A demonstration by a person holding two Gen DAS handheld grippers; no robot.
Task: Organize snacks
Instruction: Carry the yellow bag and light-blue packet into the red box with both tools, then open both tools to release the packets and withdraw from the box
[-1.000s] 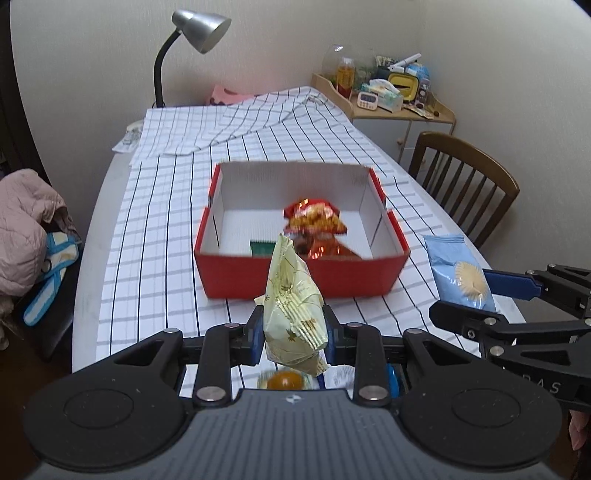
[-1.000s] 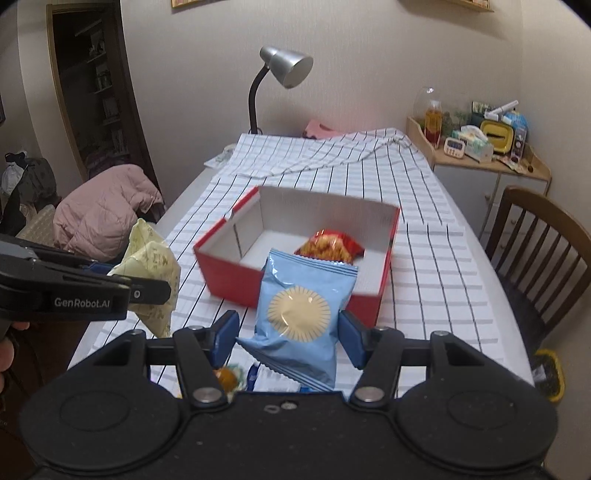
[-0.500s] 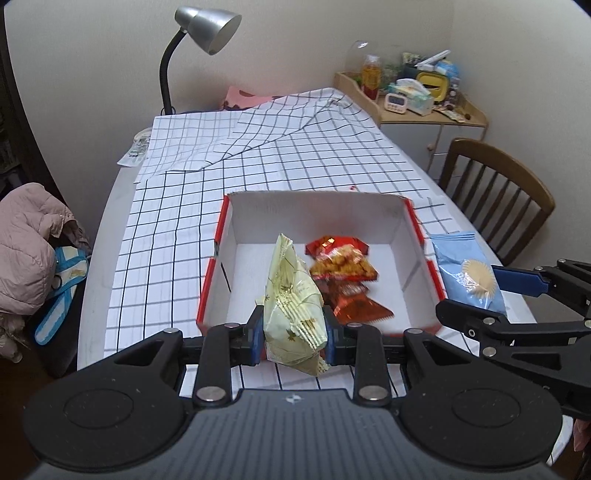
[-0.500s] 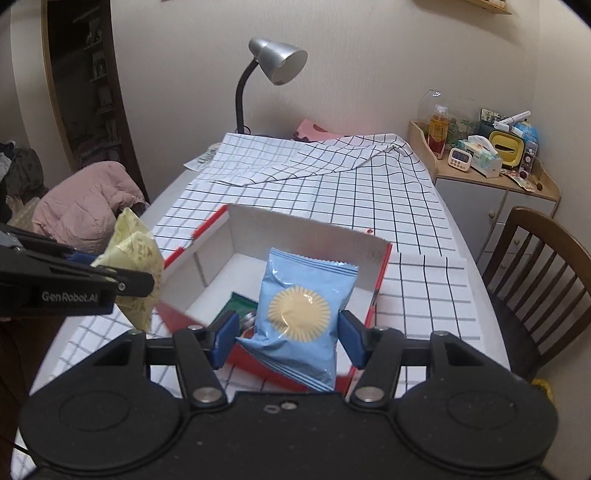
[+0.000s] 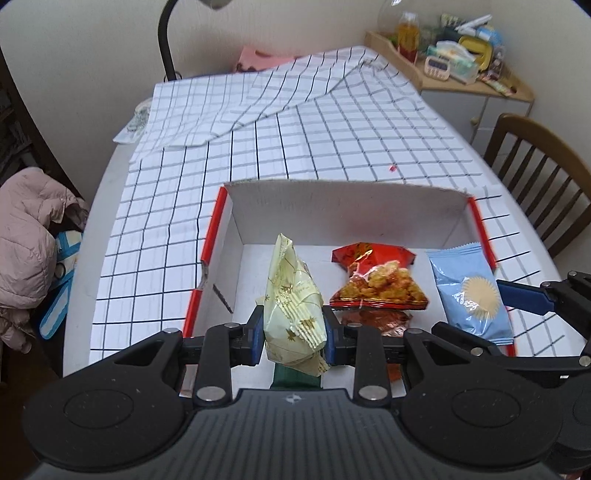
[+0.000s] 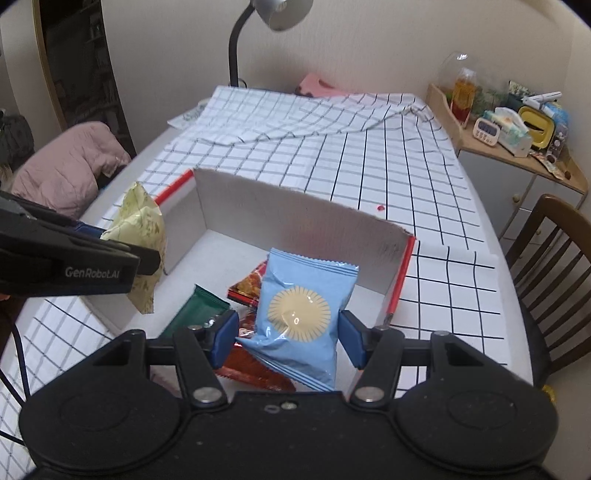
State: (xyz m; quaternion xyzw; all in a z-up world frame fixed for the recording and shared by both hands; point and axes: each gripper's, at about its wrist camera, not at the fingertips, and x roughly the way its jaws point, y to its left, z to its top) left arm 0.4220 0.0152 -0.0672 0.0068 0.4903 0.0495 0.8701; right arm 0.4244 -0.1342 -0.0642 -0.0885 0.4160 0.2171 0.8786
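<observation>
My left gripper (image 5: 293,334) is shut on a pale yellow-green snack bag (image 5: 293,310) and holds it above the left part of the red box (image 5: 212,236). My right gripper (image 6: 288,338) is shut on a light blue snack bag (image 6: 301,314) over the box's right part; this bag also shows in the left wrist view (image 5: 471,295). Inside the box lie a red bag of fried snacks (image 5: 376,280), a dark green packet (image 6: 199,310) and another red wrapper (image 6: 255,369). The yellow-green bag also shows in the right wrist view (image 6: 142,229).
The box stands on a checked tablecloth (image 5: 295,140) over a white table. A desk lamp (image 6: 258,22) stands at the far end. A wooden chair (image 6: 546,251) is on the right, a cluttered side cabinet (image 6: 517,140) behind it, and a pink jacket (image 5: 26,221) on the left.
Both grippers have moved forward with their bags, from in front of the box to above its inside. The box now looks closer and is seen from higher up.
</observation>
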